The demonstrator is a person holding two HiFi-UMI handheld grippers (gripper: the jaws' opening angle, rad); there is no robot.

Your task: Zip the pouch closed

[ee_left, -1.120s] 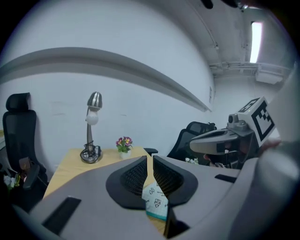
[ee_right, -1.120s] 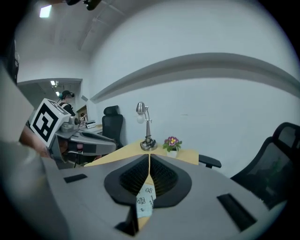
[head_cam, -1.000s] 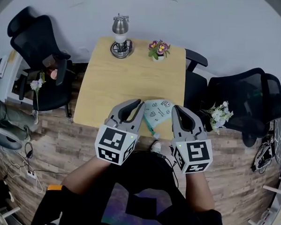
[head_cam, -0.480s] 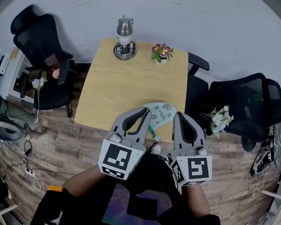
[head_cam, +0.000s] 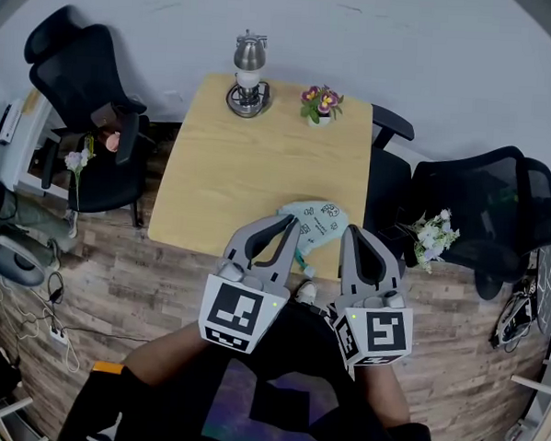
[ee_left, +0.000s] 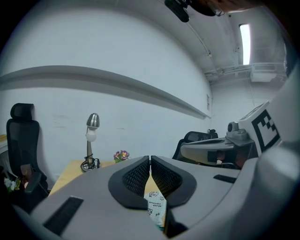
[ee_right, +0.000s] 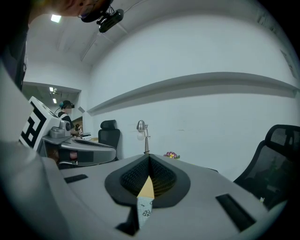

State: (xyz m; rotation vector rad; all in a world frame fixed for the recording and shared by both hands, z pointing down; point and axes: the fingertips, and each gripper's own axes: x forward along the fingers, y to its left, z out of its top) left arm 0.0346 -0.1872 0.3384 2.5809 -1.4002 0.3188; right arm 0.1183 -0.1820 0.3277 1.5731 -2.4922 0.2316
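Observation:
A pale mint pouch (head_cam: 317, 222) with small printed figures lies at the front edge of the wooden table (head_cam: 232, 167), its green zipper end poking over the edge. My left gripper (head_cam: 292, 222) hovers at the pouch's left side and my right gripper (head_cam: 351, 231) at its right side. Both are shut, pads meeting at the tips. In the left gripper view the pouch (ee_left: 156, 206) shows through the slit under the left gripper (ee_left: 150, 161). The right gripper view shows the pouch (ee_right: 144, 210) the same way below the right gripper (ee_right: 149, 159). No frame shows whether either pinches the fabric.
A metal desk lamp (head_cam: 249, 71) and a small pot of flowers (head_cam: 320, 102) stand at the table's far edge. Black office chairs sit to the left (head_cam: 89, 95) and right (head_cam: 483, 212). White flowers (head_cam: 433, 234) stand right of the table.
My left gripper has shifted a little up and rightward, closer to the pouch's left edge. The right gripper and the pouch have stayed about where they were.

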